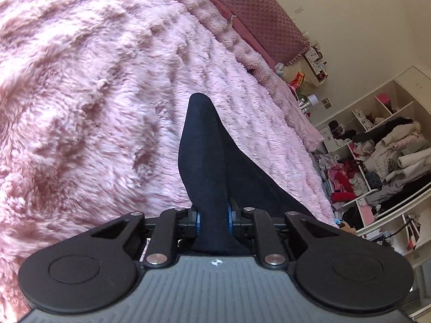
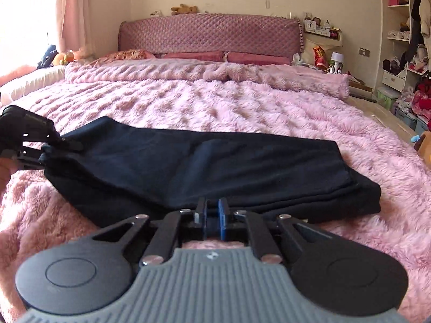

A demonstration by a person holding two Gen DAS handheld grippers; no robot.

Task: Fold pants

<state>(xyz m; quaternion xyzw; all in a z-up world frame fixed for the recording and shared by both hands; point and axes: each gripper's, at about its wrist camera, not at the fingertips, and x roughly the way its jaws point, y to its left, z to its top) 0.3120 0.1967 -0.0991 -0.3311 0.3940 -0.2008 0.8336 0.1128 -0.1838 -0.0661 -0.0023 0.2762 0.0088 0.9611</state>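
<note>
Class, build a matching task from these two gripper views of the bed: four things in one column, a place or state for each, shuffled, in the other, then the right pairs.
Column 1
1. left gripper
2. right gripper
3. dark pants
4. headboard

Column 2
A. quilted, upright at the far end of the bed
B. lying across the fluffy pink blanket
C. clamped on one end of the cloth
D. jaws nearly shut at the near edge of the cloth, grip unclear

Pairs: 1-C, 2-D, 3-B, 4-A
</note>
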